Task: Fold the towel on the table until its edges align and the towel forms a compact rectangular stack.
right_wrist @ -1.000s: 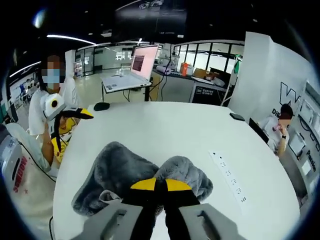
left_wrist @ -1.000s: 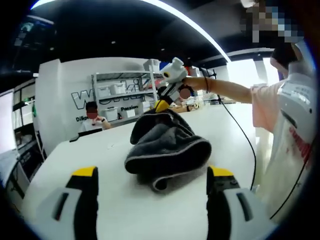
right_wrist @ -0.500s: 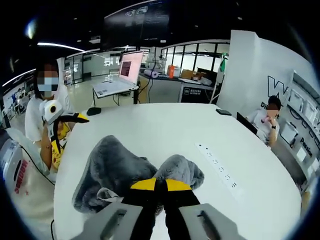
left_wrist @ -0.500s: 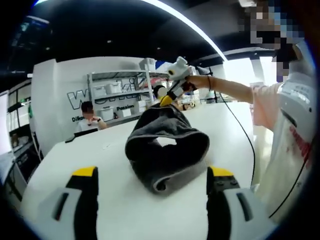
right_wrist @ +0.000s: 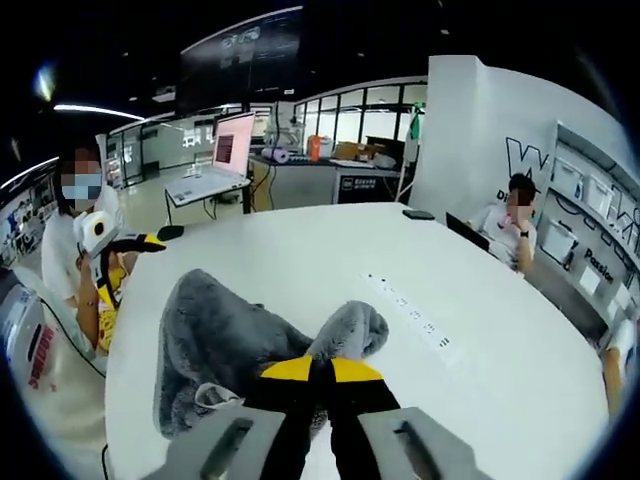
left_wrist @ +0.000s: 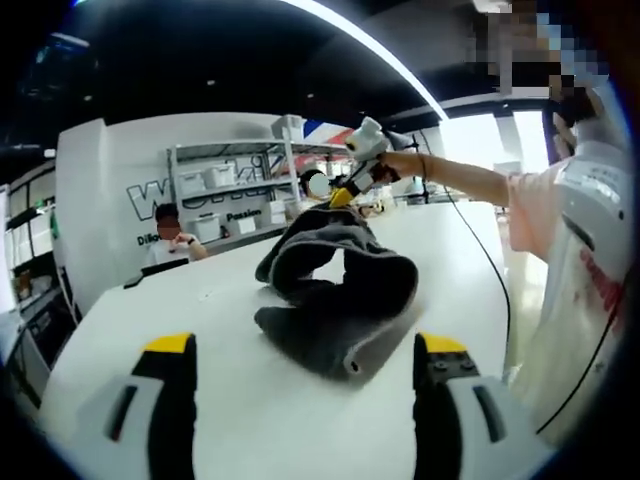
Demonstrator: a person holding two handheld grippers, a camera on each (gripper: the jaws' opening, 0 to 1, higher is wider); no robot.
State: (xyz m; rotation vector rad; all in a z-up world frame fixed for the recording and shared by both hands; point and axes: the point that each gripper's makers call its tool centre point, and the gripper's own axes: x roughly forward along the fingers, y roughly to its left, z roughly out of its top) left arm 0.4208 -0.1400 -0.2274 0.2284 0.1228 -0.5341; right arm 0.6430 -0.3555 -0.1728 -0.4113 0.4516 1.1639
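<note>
We see a grey towel lying in a rumpled heap on a wide white desk. In the left gripper view, our left claw stands wide apart, its yellow-tipped jaws rising from the bottom with nothing between them, short of the towel. Beyond the heap, the right claw pinches the far part of the towel and holds it raised above the desk, so the cloth arches up from the pile and a gap shows beneath it. A hand and bare forearm reach in from the right to grip that tool.

In the right gripper view, our right claw is closed tight on a fold of the towel, its yellow tips touching, and grey cloth spreads to both sides. The left claw appears at the left edge, held by a person at the desk's edge. A white power strip lies on the desk to the right of the towel, apart from it. An open laptop sits on another table behind.
</note>
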